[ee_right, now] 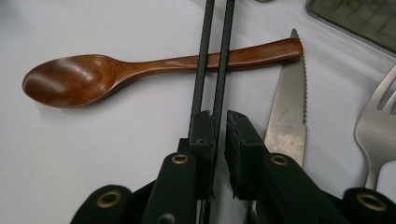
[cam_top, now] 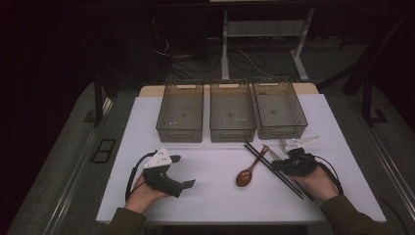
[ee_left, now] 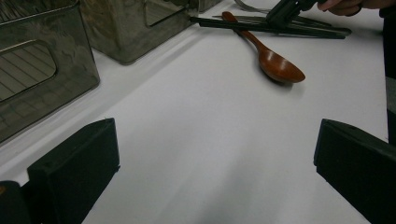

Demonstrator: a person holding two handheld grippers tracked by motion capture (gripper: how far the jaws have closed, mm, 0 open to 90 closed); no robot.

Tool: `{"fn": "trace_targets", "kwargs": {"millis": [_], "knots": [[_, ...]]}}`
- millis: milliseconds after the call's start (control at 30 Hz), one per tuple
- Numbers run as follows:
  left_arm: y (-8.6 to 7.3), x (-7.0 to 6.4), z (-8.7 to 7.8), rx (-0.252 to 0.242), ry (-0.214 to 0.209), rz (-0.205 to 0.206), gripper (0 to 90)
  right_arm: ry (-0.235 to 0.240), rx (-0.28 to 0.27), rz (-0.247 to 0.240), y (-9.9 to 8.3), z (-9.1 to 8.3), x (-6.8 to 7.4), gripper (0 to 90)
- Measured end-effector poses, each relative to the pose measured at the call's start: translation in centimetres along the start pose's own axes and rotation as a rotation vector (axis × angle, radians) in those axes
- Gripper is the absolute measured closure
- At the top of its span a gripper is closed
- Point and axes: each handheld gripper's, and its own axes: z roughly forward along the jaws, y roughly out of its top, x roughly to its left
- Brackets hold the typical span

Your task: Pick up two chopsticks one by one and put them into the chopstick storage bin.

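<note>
A pair of black chopsticks (cam_top: 257, 152) lies slantwise right of centre, across the handle of a brown wooden spoon (cam_top: 247, 174). My right gripper (cam_top: 277, 166) is down on them. In the right gripper view its jaws (ee_right: 219, 119) are closed to a narrow gap with one chopstick (ee_right: 223, 46) in it, while the other chopstick (ee_right: 203, 46) runs under the left jaw. My left gripper (cam_top: 182, 171) rests at the front left, tilted on its side in the hand. Its jaws (ee_left: 215, 177) stand wide open over bare table, and the spoon (ee_left: 280, 67) lies farther off.
Three smoked-plastic bins (cam_top: 179, 133) (cam_top: 231, 133) (cam_top: 281, 131) stand in a row at the back of the white table. A serrated knife (ee_right: 289, 107) and a fork (ee_right: 378, 121) lie just right of the chopsticks, beside the spoon (ee_right: 70, 79).
</note>
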Motion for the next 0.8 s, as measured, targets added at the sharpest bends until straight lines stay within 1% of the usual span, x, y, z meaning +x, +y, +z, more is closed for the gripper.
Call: {"fn": "trace_targets", "kwargs": {"millis": [167,333,800], "knots": [[-0.01,-0.01,0.04,0.001,-0.002,0.004,0.0,0.002,0.014,0.011,-0.04,0.21,0.02,80.2],[-0.01,-0.02,0.04,-0.001,-0.001,0.003,0.0,0.002,0.015,0.004,-0.02,0.23,0.1,82.6],[-0.01,-0.02,0.05,0.002,-0.002,0.007,0.0,0.006,0.018,0.014,0.03,0.13,0.21,83.6]]}}
